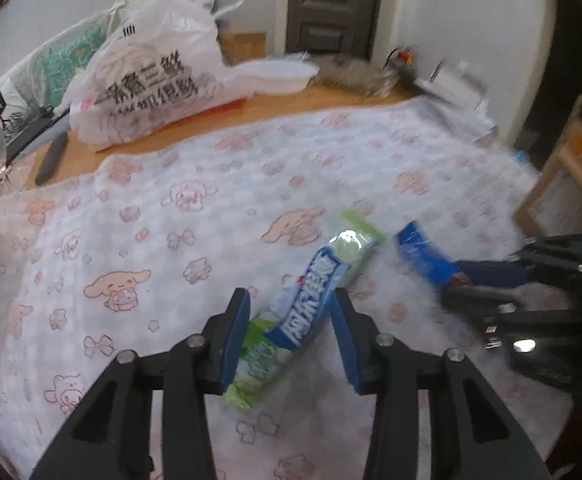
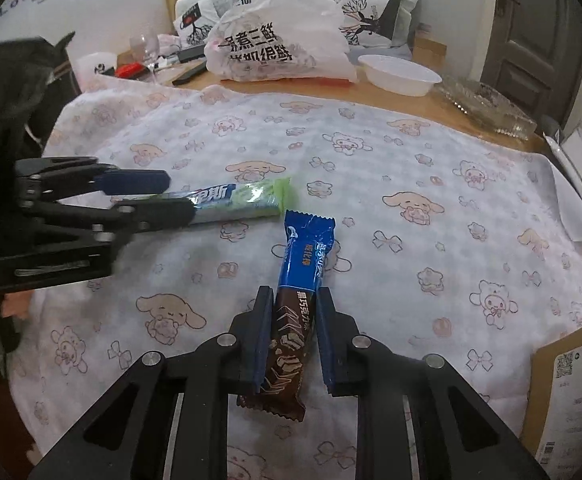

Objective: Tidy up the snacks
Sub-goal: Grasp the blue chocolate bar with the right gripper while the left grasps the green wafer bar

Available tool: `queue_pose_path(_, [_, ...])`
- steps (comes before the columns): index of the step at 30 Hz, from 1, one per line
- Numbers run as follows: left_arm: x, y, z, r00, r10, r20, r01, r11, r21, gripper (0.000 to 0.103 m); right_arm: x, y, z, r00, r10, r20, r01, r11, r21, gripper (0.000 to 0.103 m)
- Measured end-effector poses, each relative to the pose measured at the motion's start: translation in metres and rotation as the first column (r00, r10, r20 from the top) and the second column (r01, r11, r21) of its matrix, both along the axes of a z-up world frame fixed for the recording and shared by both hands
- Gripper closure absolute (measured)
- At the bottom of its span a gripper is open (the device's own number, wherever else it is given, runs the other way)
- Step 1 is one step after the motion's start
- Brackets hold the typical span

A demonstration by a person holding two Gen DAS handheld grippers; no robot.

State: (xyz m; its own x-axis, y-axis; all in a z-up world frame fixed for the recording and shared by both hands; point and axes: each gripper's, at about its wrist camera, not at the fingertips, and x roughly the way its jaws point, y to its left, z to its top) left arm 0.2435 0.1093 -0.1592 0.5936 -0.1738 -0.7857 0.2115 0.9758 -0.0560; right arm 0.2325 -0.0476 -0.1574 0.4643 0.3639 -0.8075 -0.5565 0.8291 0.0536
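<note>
Black-framed left gripper (image 2: 179, 200), blue pads, comes in from the left in the right wrist view, jaws narrow and pinched on the near end of a green-and-blue snack stick (image 2: 247, 200). Stick lies about level across the cartoon-print cloth (image 2: 371, 152), green end poking toward centre. In the left wrist view the same stick (image 1: 315, 292) runs between both pads, left pad plainly touching. Just right of it, blue-and-brown chocolate bar (image 2: 297, 304), blue end almost meeting the stick's green tip, brown end toward the camera. Right gripper (image 2: 293, 300) clamped tight on the bar's middle, pads pressing both sides. Behind: white plastic bag (image 2: 279, 48) with black print, then white bowl (image 2: 399, 74) on bare wood table (image 2: 391, 102). Cardboard sheet (image 2: 571, 396) far right.
</note>
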Motion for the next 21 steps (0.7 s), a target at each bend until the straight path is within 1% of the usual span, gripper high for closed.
queue_pose_path(5, [-0.011,-0.01,-0.002,1.0,-0.005,-0.03,0.006,0.999,0.036,0.068,-0.003,-0.011,0.003,1.0,-0.003,-0.001,0.003,1.0,0.024,0.087])
queue_pose_path(7, [-0.023,-0.02,-0.002,0.999,-0.027,-0.041,0.028,0.999,0.046,0.068,-0.005,-0.014,0.004,1.0,-0.004,0.01,0.004,1.0,0.021,0.087])
queue_pose_path(9, [-0.032,-0.031,-0.002,0.997,-0.042,-0.057,0.046,0.997,0.061,0.073,-0.006,-0.015,0.003,1.0,-0.004,0.016,0.004,1.0,0.013,0.087])
queue_pose_path(11, [-0.038,-0.039,-0.002,0.998,-0.04,-0.052,0.044,0.996,0.08,0.073,-0.008,-0.012,0.002,1.0,0.0,0.03,0.0,1.0,-0.004,0.087])
queue_pose_path(13, [-0.038,-0.043,-0.003,0.999,-0.01,-0.049,0.014,0.996,0.083,0.073,-0.009,-0.01,0.0,0.999,0.008,0.032,-0.008,1.0,-0.008,0.085])
queue_pose_path(15, [-0.032,-0.041,-0.003,0.998,0.036,-0.053,-0.033,0.998,0.06,0.073,-0.011,-0.009,-0.001,0.999,0.011,0.042,-0.011,1.0,-0.015,0.085])
queue_pose_path(16, [-0.029,-0.041,-0.004,0.996,0.069,-0.051,-0.066,0.996,0.06,0.073,-0.012,-0.009,-0.001,0.999,0.011,0.046,-0.01,1.0,-0.019,0.084])
queue_pose_path(21, [-0.013,-0.046,-0.005,0.989,0.144,-0.028,-0.142,0.988,0.067,0.072,-0.017,-0.007,-0.004,0.998,0.023,0.059,-0.022,1.0,-0.021,0.076])
